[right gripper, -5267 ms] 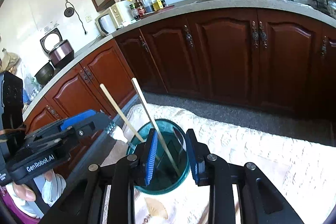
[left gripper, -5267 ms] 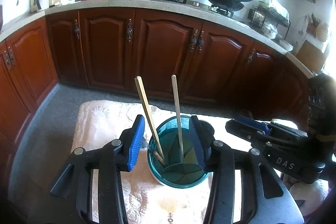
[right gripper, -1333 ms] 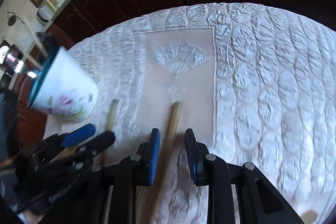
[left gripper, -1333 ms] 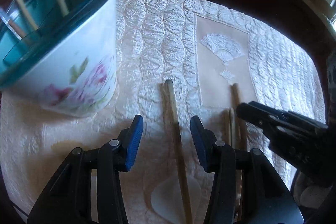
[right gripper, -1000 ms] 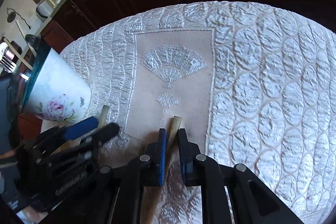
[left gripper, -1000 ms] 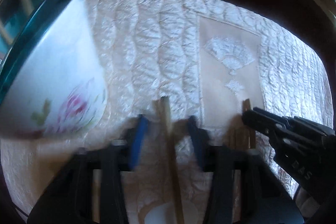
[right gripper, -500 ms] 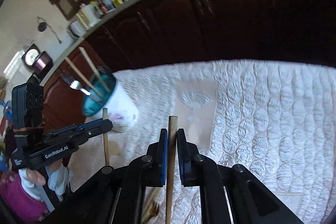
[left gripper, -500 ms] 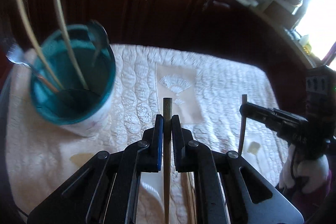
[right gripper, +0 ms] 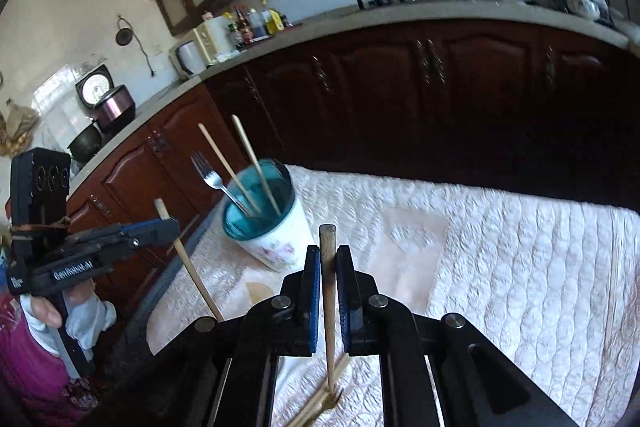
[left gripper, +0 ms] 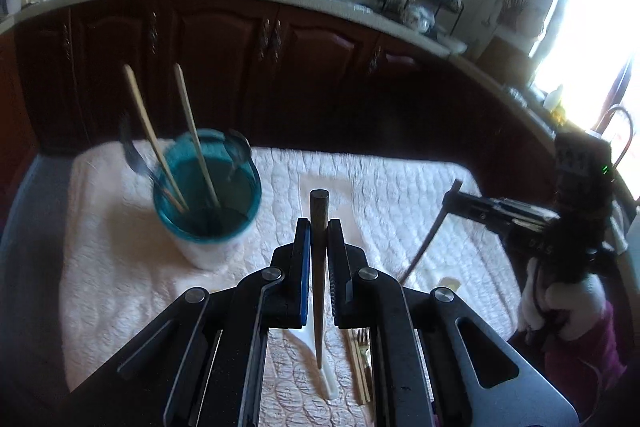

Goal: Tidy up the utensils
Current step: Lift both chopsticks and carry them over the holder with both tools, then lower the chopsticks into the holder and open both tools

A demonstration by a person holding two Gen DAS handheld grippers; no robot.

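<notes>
Dark wooden cabinets and a kitchen worktop stand behind the counter (left gripper: pixel 400 195), which a quilted white cloth covers. On it, in the left middle of the left wrist view, stands the cup (left gripper: pixel 208 203) with teal inside, already holding two chopsticks and a fork.

Each gripper is clamped on one chopstick. The left gripper (left gripper: pixel 319 227) has its jaws pressed on the dark chopstick (left gripper: pixel 319 267), and the right gripper (right gripper: pixel 328 255) has its jaws pressed on the light chopstick (right gripper: pixel 329 307). Both sticks hang point down, probably so they can drop straight into the cup.

More utensils (left gripper: pixel 360 363) lie at the lower edge. The cloth between the grippers and cup is free, but the cup's opening is crowded.
</notes>
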